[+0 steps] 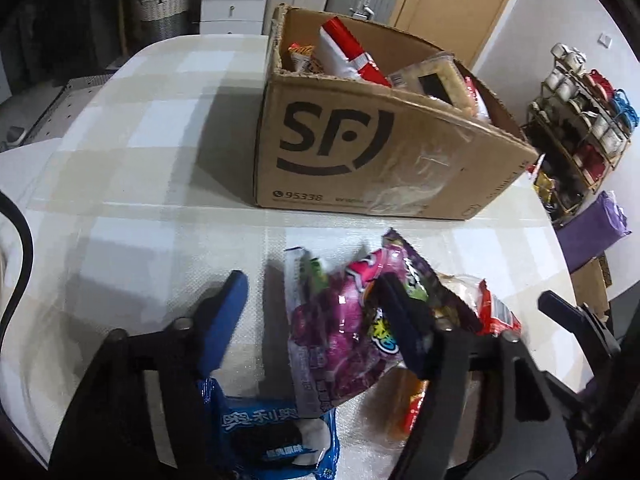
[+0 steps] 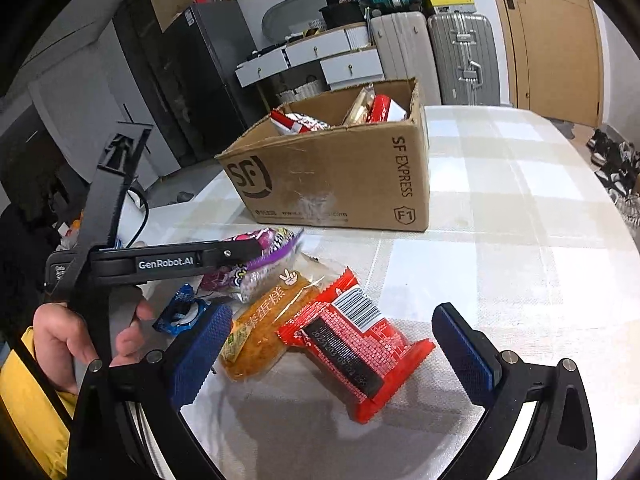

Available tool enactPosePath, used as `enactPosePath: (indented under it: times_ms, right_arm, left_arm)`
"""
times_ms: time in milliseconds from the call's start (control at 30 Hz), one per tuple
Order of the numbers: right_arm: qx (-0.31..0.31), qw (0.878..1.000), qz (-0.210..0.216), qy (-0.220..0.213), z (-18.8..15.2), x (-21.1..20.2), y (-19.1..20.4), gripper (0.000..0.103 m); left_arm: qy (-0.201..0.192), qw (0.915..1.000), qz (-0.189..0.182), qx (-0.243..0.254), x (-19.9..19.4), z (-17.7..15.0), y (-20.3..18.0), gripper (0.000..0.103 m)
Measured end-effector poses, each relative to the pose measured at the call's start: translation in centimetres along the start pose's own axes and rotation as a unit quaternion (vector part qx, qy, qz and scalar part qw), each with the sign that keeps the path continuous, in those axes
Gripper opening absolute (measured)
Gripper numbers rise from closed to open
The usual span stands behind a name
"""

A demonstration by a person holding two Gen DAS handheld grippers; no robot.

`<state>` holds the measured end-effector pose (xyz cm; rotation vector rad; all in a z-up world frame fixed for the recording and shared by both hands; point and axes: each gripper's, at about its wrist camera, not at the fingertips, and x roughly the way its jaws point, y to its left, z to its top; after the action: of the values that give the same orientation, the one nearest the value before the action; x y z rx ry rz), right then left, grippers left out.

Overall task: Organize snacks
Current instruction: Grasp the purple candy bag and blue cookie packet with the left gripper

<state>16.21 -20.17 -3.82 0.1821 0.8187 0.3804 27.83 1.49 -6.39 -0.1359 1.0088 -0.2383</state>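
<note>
Brown SF cardboard box (image 2: 340, 176), 12 o'clock: several packets already inside. Left on the checked tablecloth (image 2: 500, 240):
- purple glossy candy bag (image 1: 340, 320), between spread left gripper (image 1: 316, 312) fingers;
- blue cookie packet (image 1: 276, 432);
- orange cake packet (image 2: 260, 332);
- red foil packet (image 2: 360, 344), before released right gripper (image 2: 332, 356).

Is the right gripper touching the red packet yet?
Apart. The right wrist view shows the right gripper open, with bare tablecloth between each finger and the red packet.
</note>
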Motion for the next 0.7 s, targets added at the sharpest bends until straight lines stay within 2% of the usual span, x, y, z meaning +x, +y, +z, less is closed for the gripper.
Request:
enactPosePath:
  times_ms: [33, 67, 167, 233, 300, 433, 600, 700]
  right_arm:
    - [0.001, 1.0, 0.0, 0.003, 0.0, 0.1, 0.0, 0.102]
    - [0.004, 1.0, 0.002, 0.004, 0.0, 0.1, 0.0, 0.102]
    - [0.005, 1.0, 0.006, 0.004, -0.1, 0.1, 0.1, 0.102]
    - [0.002, 1.0, 0.004, 0.005, -0.2, 0.2, 0.2, 0.102]
    - [0.002, 1.0, 0.003, 0.007, -0.2, 0.2, 0.2, 0.102]
    - [0.006, 1.0, -0.001, 0.009, -0.3, 0.2, -0.1, 0.102]
    - [0.005, 1.0, -0.02, -0.007, -0.2, -0.4, -0.3, 0.102]
    - [0.003, 1.0, -0.006, -0.009, 0.0, -0.7, -0.5, 0.102]
  left_arm:
    - [0.003, 1.0, -0.005, 0.002, 0.1, 0.0, -0.2, 0.053]
    - [0.009, 0.9998, -0.015, 0.004, 0.3, 0.0, -0.3, 0.043]
    - [0.013, 0.9997, -0.018, 0.01, 0.1, -0.4, -0.7, 0.039]
    - [0.012, 0.9996, -0.023, 0.01, -0.1, -0.7, -0.8, 0.031]
    - [0.009, 0.9997, -0.021, 0.007, -0.3, -0.8, -0.7, 0.028]
    - [-0.015, 0.9999, -0.005, 0.001, -1.2, -0.8, -0.1, 0.019]
    - [-0.014, 0.9994, -0.02, -0.025, -1.7, -0.7, 1.2, 0.019]
    - [-0.022, 0.9992, -0.022, -0.024, -2.4, -0.9, 1.5, 0.019]
